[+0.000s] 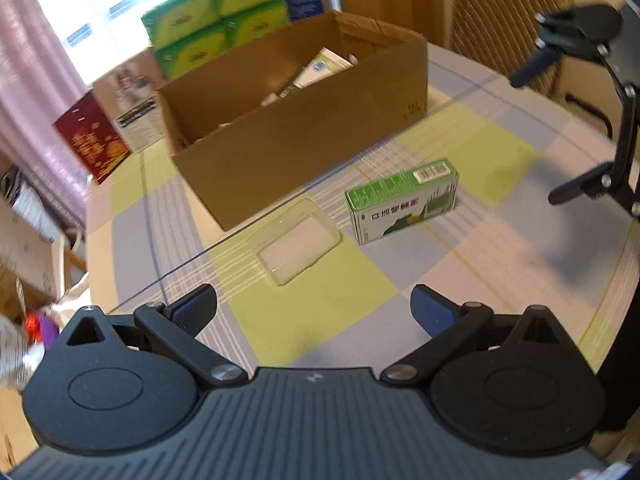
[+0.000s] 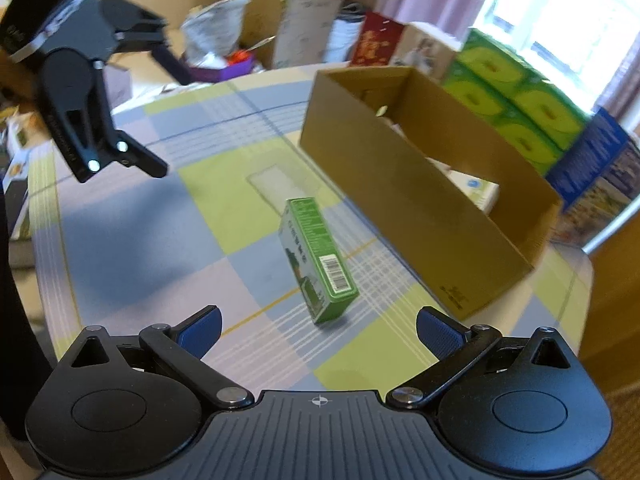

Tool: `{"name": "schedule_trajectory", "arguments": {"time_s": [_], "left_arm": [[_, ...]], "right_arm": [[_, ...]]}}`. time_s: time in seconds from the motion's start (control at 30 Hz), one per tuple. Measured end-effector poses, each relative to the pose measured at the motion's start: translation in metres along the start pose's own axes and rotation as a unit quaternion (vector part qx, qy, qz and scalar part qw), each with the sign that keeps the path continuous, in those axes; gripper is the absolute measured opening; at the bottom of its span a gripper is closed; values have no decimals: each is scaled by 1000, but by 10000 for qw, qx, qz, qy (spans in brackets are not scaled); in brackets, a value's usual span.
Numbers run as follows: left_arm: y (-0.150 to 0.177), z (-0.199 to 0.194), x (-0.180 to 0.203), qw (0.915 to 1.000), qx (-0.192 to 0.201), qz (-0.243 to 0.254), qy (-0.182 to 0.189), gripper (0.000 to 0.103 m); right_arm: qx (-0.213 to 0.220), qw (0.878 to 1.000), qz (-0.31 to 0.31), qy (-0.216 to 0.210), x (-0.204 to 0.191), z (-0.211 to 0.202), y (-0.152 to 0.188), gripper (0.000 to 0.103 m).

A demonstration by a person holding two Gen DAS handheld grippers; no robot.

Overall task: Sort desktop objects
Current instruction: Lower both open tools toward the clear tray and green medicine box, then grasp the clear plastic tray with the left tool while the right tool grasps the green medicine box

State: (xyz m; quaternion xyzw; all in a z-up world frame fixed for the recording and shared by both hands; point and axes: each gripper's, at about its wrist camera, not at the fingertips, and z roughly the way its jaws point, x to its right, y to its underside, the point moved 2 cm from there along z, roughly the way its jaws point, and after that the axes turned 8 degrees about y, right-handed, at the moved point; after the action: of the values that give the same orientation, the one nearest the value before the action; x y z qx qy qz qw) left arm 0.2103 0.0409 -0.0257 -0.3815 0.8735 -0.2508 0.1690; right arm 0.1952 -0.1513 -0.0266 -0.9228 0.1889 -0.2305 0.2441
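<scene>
Hovering spread and empty, the left gripper (image 1: pixel 314 310) faces one clear tray (image 1: pixel 297 251) and one green box (image 1: pixel 402 199), both lying just in front of the cardboard box (image 1: pixel 304 136), likely awaiting sorting into it. From the right wrist, the right gripper (image 2: pixel 319 330), also spread, lines up on that green box (image 2: pixel 316 258).

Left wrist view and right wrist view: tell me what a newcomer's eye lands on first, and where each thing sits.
The open cardboard box dominates, standing on the checked tablecloth with a few packs inside. In front of it a green carton lies on the cloth, with a clear plastic tray flat beside it. Both the left gripper and the right gripper hover open and empty.
</scene>
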Motion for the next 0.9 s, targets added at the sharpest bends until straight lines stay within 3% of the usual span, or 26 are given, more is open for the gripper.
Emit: {"name": "schedule_trajectory", "arguments": {"time_s": [0.17,0.4,0.7,0.9], "left_arm": [[0,36,-12,9984,-291,485,21,101],[-10,76,-42,9964,-299,740,286,100],[-23,121,-55,9877,-341,1371,665,96],[-26,142,-59,9832,-438,1491,955,91]], "right_arm": [[-100,9992,-324,-213,6,32,-13,101],[-302,9967,-509,-547,14,73,-32,98],[-603,9909,-755,-935,12,112,-46,81],[-736,9887,-740,-1078,11,131,-51,68]]}}
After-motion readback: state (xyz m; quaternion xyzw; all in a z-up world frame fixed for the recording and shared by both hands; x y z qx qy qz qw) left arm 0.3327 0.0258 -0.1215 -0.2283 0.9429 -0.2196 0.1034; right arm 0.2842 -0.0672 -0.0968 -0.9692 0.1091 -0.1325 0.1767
